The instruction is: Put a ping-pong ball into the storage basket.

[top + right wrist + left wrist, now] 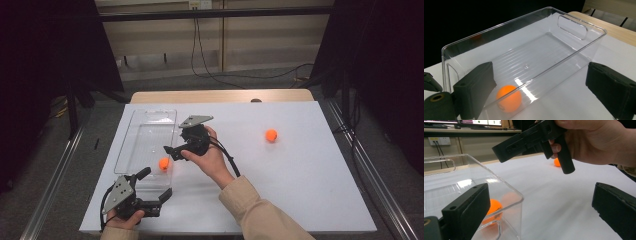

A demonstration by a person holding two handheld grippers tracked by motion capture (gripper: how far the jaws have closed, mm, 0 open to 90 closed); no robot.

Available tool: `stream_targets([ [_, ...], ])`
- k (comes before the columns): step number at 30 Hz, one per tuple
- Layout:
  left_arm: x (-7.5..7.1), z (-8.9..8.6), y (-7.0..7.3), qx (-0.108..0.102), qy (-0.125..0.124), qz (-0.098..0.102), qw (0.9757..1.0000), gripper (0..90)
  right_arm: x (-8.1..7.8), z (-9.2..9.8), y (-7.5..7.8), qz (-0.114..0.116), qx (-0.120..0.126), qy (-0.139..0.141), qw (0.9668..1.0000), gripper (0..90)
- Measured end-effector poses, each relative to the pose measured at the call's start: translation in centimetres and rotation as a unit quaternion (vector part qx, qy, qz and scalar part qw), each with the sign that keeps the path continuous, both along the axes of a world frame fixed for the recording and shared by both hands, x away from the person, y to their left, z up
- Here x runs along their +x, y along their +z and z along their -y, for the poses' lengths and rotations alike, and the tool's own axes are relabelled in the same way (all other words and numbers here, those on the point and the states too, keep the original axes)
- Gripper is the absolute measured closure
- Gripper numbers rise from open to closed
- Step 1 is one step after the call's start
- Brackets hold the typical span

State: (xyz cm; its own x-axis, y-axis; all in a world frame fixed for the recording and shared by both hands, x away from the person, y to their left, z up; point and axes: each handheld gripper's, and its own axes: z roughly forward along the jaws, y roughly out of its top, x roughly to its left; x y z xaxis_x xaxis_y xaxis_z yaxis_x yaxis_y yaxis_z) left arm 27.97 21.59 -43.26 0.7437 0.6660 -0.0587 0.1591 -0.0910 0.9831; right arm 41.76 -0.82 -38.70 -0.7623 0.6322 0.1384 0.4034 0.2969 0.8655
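I see my right gripper (171,150) with matte black jaws spread wide, empty, above the clear ribbed plastic bin (150,120). A smooth orange ball (164,163) lies inside, near its corner. My left gripper (161,197) is open too, beside the bin. A second orange ball (271,135) sits on the white tabletop (300,175).

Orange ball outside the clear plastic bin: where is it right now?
In the high view, the loose orange ball lies on the white tabletop right of centre, apart from the clear plastic bin and beyond the right gripper.
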Motion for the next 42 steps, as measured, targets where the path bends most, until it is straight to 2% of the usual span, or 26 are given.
stream_targets([
  [8,0.1,0.0,0.0,0.007,-0.003,0.003,1.0,1.6,-0.2,0.9,0.1,0.003,0.002,-0.007,1.0,5.9],
  [42,0.1,0.2,0.1,0.002,-0.002,0.003,1.0,1.4,-0.4,4.4,-0.4,0.005,-0.006,-0.023,0.9997,3.8],
])
